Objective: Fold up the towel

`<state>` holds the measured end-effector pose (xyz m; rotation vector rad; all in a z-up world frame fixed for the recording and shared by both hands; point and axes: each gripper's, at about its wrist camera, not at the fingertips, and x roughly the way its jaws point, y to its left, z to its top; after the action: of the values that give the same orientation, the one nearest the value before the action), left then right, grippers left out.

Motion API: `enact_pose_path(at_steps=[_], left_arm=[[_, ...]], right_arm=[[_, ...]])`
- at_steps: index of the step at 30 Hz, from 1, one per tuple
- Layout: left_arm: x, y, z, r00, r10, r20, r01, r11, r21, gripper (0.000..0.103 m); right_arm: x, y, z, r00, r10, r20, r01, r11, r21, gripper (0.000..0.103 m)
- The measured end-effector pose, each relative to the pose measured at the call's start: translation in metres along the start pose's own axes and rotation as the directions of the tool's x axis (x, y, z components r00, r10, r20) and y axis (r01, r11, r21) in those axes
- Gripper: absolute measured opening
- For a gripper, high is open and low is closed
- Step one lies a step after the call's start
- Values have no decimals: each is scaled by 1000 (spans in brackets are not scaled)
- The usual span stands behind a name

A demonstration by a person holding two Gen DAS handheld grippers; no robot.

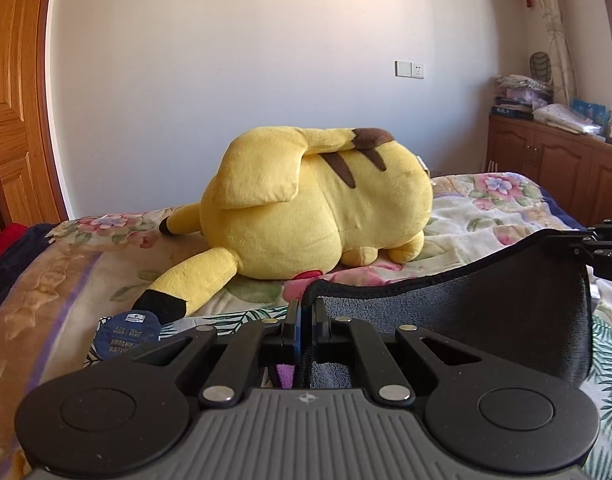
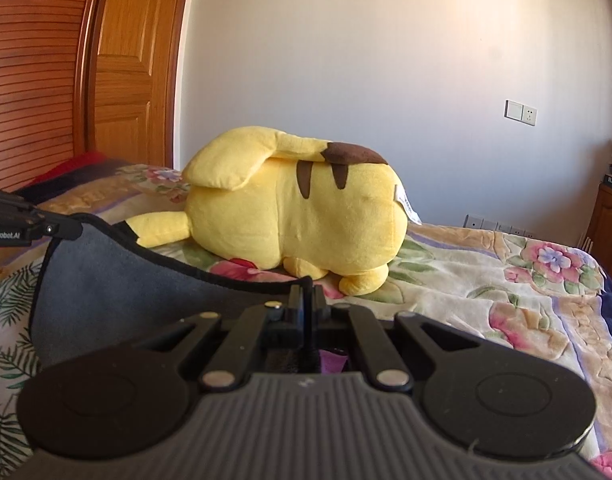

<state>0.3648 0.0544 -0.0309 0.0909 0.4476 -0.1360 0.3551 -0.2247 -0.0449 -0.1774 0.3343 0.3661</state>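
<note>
A dark grey towel (image 1: 486, 304) with a black hem hangs stretched between my two grippers above the bed. My left gripper (image 1: 304, 310) is shut on one corner of its top edge. My right gripper (image 2: 306, 296) is shut on the other corner, and the towel (image 2: 117, 280) sags to its left. The right gripper also shows at the right edge of the left wrist view (image 1: 604, 248), and the left gripper at the left edge of the right wrist view (image 2: 61, 230). The towel's lower part is hidden behind the gripper bodies.
A big yellow plush toy (image 1: 318, 208) lies on the floral bedspread (image 1: 486, 204) just beyond the towel; it also shows in the right wrist view (image 2: 301, 212). A round dark blue label (image 1: 129, 332) lies near the left gripper. A wooden door (image 2: 121, 64) stands left, a cabinet (image 1: 554, 164) right.
</note>
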Motion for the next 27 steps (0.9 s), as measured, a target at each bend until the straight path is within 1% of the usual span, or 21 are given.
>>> enact_pose_path(at_steps=[4, 10, 19, 27], left_arm=[[12, 0, -3, 1000, 14, -1, -14, 1000, 7, 0], [30, 1, -7, 999, 36, -1, -36, 999, 11, 0], [65, 2, -20, 997, 61, -43, -60, 998, 19, 0], [92, -3, -37, 993, 69, -91, -65, 997, 46, 0]], right_arm=[[8, -1, -4, 1000, 3, 11, -3, 1000, -18, 4], [24, -5, -13, 1000, -9, -3, 9, 999, -33, 4], [51, -13, -34, 999, -20, -33, 19, 1000, -18, 4], [77, -15, -53, 995, -12, -99, 11, 1000, -12, 4]])
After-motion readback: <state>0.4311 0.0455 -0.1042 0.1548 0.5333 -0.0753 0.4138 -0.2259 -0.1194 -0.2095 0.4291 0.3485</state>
